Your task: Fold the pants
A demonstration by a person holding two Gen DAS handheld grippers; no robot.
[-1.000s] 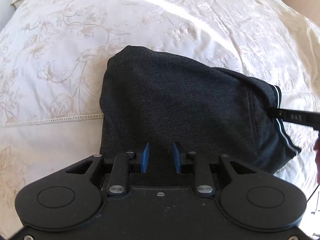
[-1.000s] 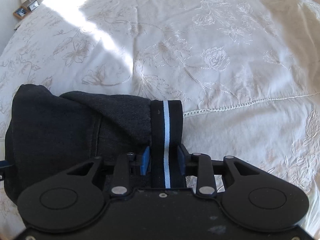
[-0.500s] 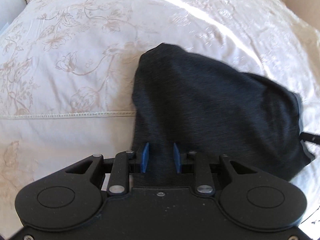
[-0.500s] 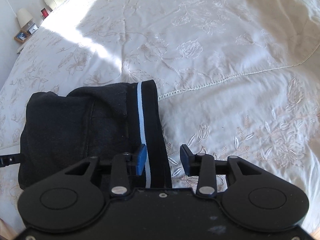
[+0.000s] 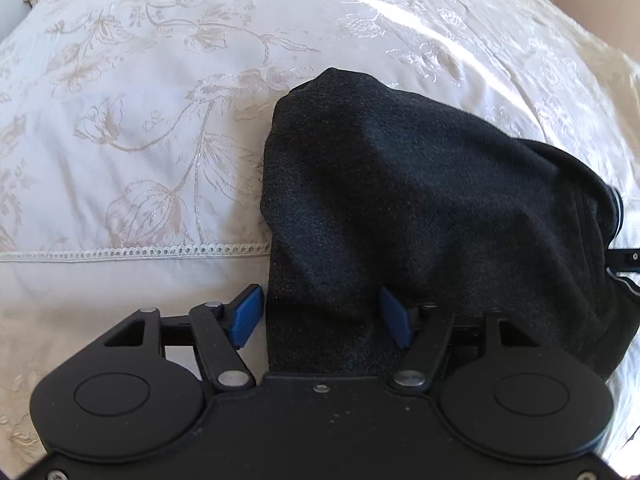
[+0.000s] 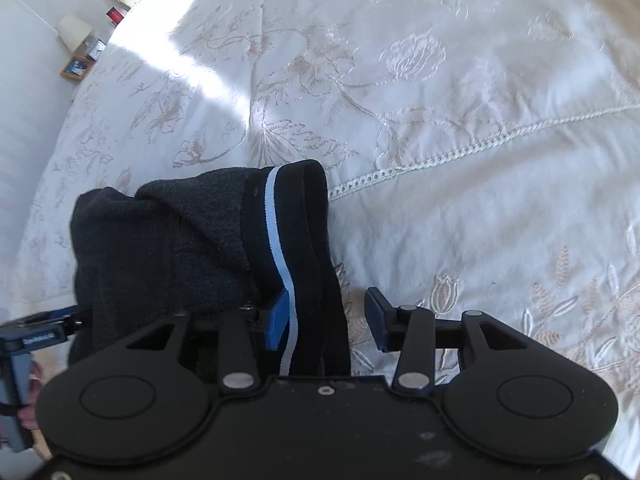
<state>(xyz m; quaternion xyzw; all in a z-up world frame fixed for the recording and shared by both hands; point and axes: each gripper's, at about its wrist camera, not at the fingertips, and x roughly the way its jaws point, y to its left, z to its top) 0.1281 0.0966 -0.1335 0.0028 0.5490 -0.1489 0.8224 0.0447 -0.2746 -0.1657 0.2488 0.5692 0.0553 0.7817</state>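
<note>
- Since a second before, both grippers had sunk toward the bed with the pants, and the dark bundle, which had hung stretched between them, lay slumped on the bedspread.
- The left gripper, clamped on cloth a second earlier, was opening: its blue pads stood wide, the left one clear of the fabric, the right one at the edge of a fold. Cloth lay between the jaws but was not pinched.
- The right gripper was opening too. The waistband, black with a pale blue stripe, ran between its jaws, touching the left pad; the right pad stood apart over bare bedspread.
- Judged from this, the low, downward-tilted hold was there to lay the folded pants down rather than drop them, one gripper at each end so the fold stayed square.
- The pants rested in a thick, doubled-over heap near the bed's lace seam, waistband end toward the right gripper, plain folded end toward the left.
- The fold looked nearly finished; the top layer was humped and might want smoothing.
- No container was in play. At the far edge, a nightstand held a lamp and small framed items, too small to tell apart.
</note>
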